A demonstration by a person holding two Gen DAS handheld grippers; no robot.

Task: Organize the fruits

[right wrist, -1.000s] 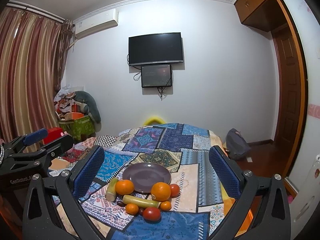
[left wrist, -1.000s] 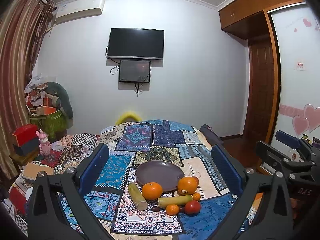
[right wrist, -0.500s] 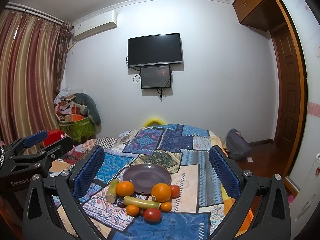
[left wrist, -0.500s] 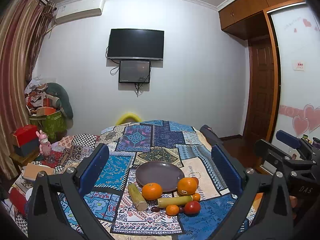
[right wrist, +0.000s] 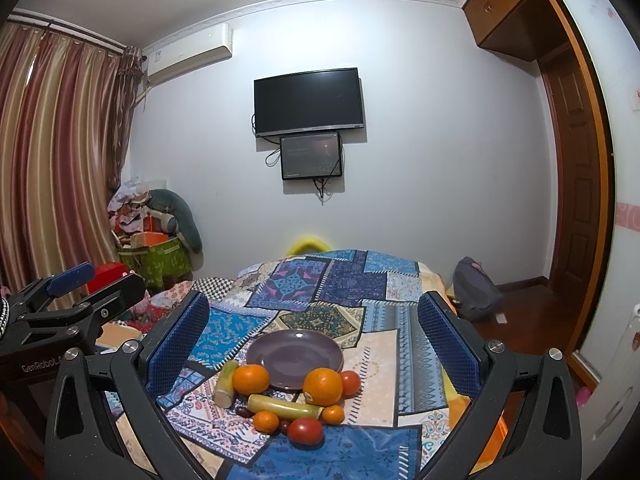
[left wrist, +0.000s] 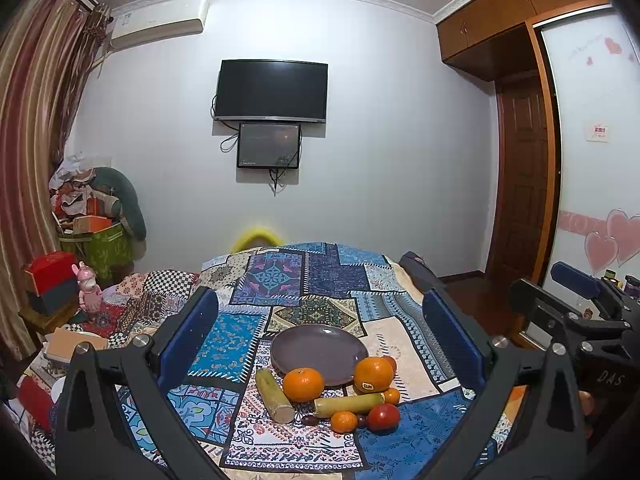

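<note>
A purple plate (left wrist: 318,350) (right wrist: 294,351) lies bare on the patchwork cloth (left wrist: 320,280). In front of it are two oranges (left wrist: 303,384) (left wrist: 373,374), two small tangerines (left wrist: 344,421), two tomatoes (left wrist: 383,417) and two sugarcane pieces (left wrist: 274,395) (left wrist: 348,403), with small dark fruits between them. My left gripper (left wrist: 320,344) is open and held above the near side of the fruit. My right gripper (right wrist: 312,340) is open too, a little to the right. The same fruit shows in the right wrist view: orange (right wrist: 322,386), tomato (right wrist: 306,430), cane (right wrist: 284,406).
A low side surface at the left holds a pink rabbit toy (left wrist: 90,292), a red box (left wrist: 50,272) and a wooden box (left wrist: 74,344). A green box piled with clutter (left wrist: 98,240) stands by the curtain. A dark bag (right wrist: 476,286) sits at the right of the bed.
Both grippers have barely shifted; the view has tilted up very slightly. The fruit and plate lie where they were, and both grippers stay open.
</note>
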